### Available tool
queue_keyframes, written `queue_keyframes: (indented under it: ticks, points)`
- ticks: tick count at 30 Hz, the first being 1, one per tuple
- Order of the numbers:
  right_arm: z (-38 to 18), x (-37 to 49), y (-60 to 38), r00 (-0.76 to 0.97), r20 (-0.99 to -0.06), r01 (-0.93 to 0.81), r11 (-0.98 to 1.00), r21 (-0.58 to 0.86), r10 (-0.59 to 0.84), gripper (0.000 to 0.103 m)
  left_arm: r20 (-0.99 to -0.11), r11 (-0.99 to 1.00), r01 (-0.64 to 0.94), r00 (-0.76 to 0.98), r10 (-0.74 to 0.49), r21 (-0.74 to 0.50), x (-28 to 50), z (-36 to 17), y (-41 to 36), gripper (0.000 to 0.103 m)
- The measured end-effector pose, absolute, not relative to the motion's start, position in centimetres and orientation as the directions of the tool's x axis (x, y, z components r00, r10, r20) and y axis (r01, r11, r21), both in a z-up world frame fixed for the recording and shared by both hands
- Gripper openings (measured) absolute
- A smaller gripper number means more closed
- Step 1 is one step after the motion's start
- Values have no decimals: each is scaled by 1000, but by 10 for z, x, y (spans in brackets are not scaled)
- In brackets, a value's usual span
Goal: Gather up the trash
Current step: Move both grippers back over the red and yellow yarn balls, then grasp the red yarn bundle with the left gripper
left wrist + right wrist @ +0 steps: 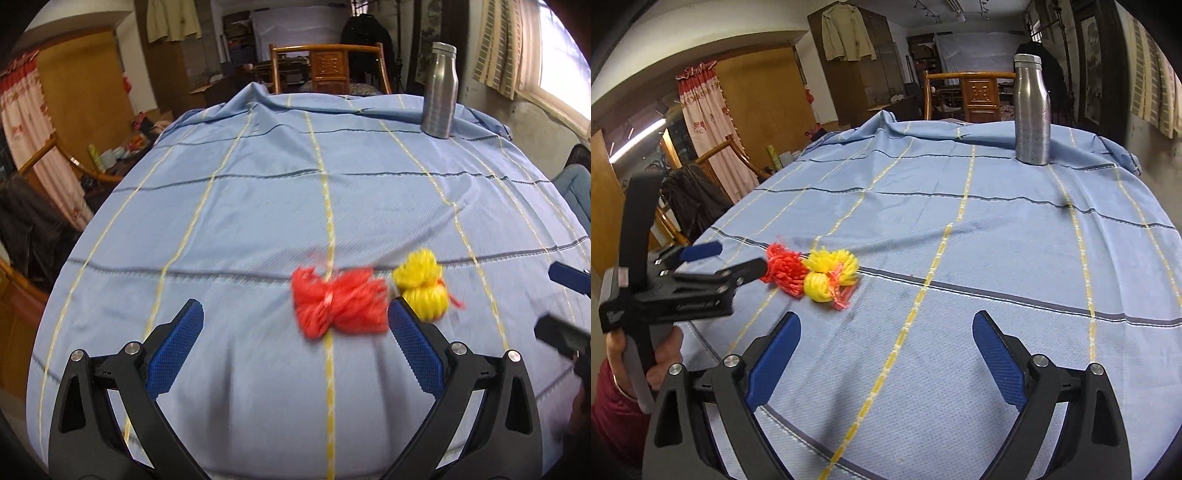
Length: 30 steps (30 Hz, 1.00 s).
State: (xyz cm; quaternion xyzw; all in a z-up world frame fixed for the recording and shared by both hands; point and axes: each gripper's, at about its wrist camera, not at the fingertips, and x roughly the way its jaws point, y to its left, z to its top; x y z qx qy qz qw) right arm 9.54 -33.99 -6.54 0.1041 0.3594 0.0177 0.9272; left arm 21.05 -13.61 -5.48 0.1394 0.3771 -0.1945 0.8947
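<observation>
A red yarn bundle point(338, 308) and a yellow yarn bundle point(421, 286) lie side by side, touching, on the blue checked tablecloth point(258, 221). My left gripper point(295, 314) is open, and the red bundle lies just beyond its right fingertip. In the right wrist view the red bundle point(783, 269) and the yellow bundle point(827, 273) lie left of centre, with the left gripper point(738, 260) open right beside the red one. My right gripper point(884, 323) is open and empty, nearer and to the right of the yarn.
A steel bottle point(439, 90) stands upright at the far right of the table; it also shows in the right wrist view point(1032, 110). A wooden chair point(327, 68) stands behind the far edge. Chairs and clutter stand to the left of the table.
</observation>
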Motion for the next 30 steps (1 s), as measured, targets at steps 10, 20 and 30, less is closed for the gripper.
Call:
queue_keyframes:
  ticks: [10,20,30]
  points:
    - [-75,104,-350,692,-699,55,951,303,182,93,-744,868,469,636,-204,163,226,-78,-153,96]
    - [-78,104,-350,683,-704,70,942,329,195,93,-755,851,488,628,-189,193,225,-85,-160,96]
    - [-78,103,-349,680,-708,69,944,323,193,93,-769,848,498,610,-191,184,226,-89,-161,97]
